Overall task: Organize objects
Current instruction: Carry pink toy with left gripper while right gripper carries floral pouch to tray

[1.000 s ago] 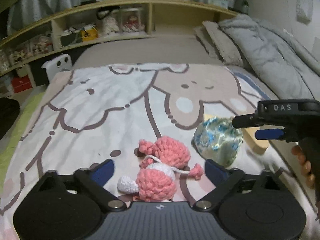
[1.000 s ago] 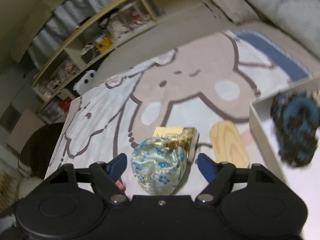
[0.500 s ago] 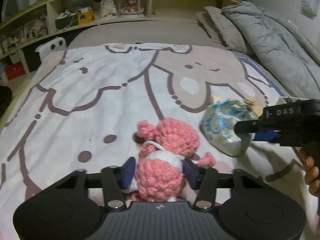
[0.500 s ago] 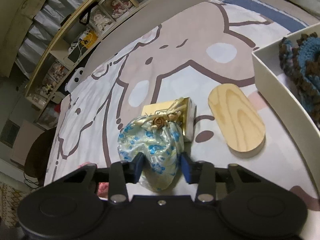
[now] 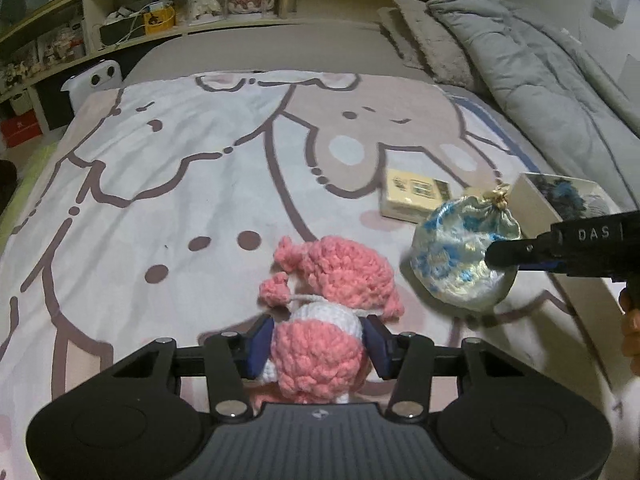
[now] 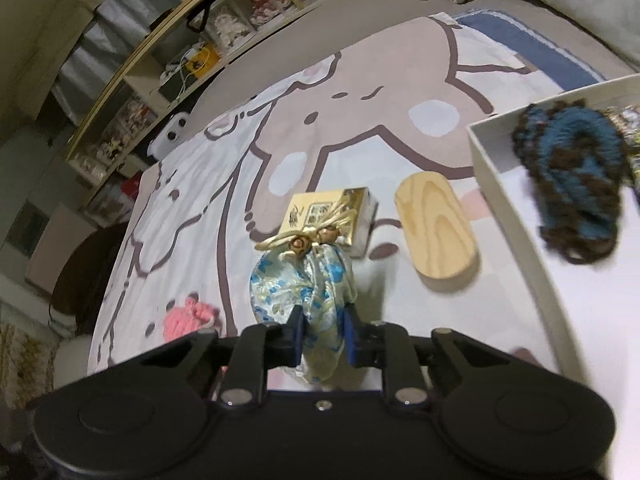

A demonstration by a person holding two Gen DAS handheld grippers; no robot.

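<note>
Above blanket [image 5: 168, 184], pouch [image 6: 308, 292] now lifted

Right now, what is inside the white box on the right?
The white box holds a blue-and-brown crocheted piece. A patterned item peeks out behind it at the frame edge, too cropped to identify. The crochet hides the floor beneath it.

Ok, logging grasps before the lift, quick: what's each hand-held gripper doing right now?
Left hand-held gripper: closed on the pink crochet toy.
Right hand-held gripper: closed on the floral pouch.
</note>
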